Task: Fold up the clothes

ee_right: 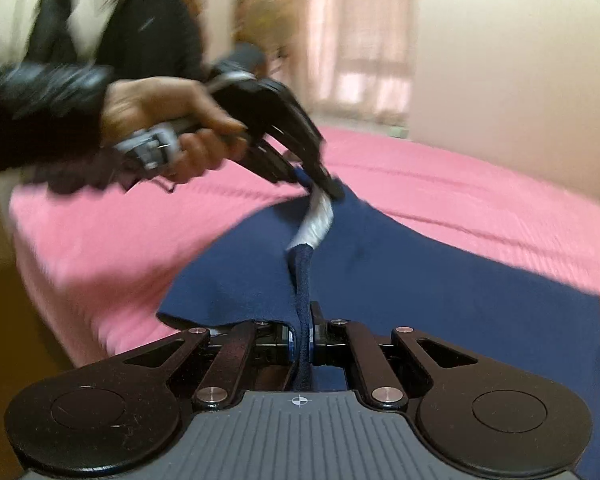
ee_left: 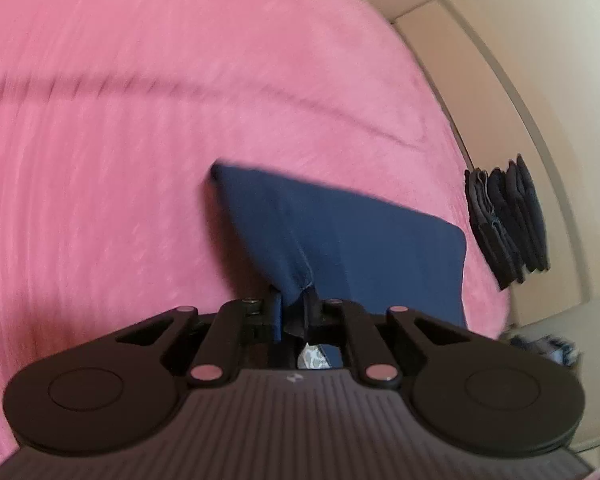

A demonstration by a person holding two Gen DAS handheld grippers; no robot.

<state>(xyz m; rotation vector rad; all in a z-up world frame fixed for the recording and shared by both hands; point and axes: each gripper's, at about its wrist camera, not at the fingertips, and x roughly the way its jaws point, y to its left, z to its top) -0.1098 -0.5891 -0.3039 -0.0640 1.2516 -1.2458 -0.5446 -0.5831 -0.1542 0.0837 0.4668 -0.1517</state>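
Right wrist view: both the right gripper (ee_right: 302, 328) and left gripper (ee_right: 320, 184) pinch the navy garment's (ee_right: 440, 280) edge above the bed (ee_right: 460, 184); folding is midway, with dark folded clothes (ee_left: 508, 220) stacked beyond the bed's far edge.

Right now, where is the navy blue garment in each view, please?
Left wrist view: the navy blue garment lies centre to right, pinched in the left hand-held gripper.
Right wrist view: the garment fills centre and lower right.
Shared landmark: the pink bedcover.
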